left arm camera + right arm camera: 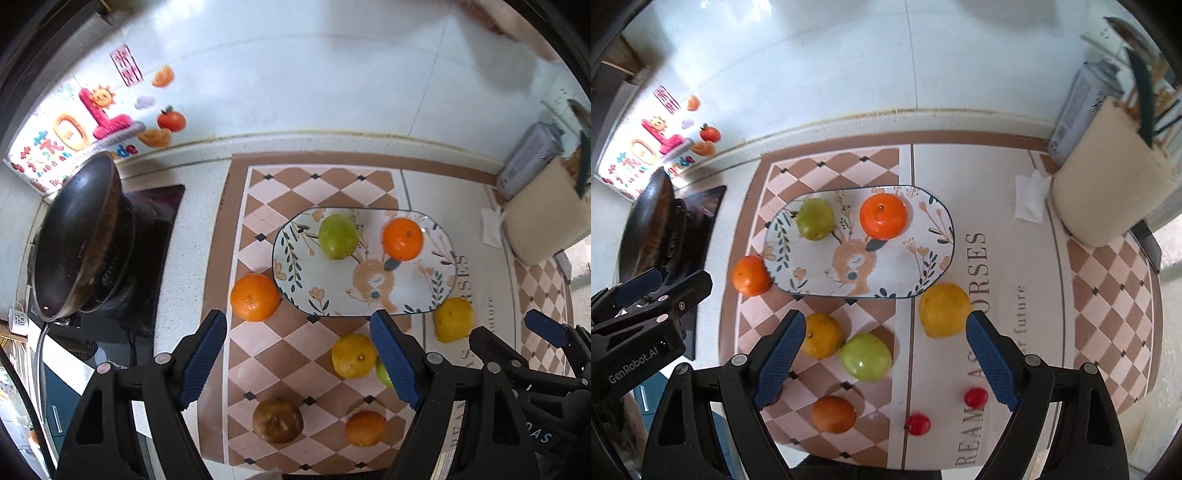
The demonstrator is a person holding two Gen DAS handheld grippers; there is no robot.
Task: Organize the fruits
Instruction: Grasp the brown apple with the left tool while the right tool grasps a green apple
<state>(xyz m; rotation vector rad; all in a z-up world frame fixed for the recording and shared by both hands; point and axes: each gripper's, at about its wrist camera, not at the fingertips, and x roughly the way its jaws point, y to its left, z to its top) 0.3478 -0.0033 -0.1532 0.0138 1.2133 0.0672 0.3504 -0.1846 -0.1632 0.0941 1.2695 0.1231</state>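
Orange and green fruit, one orange [883, 216] and one green apple [815, 218], lie on the plate [934, 236]; other fruit lies on the desk near it. Left gripper [299, 360] and right gripper [886, 360] fingers spread wide, empty.

The oval plate [436, 295] holds a green apple [338, 237] and an orange [402, 239]; another orange [255, 297] touches its left rim.
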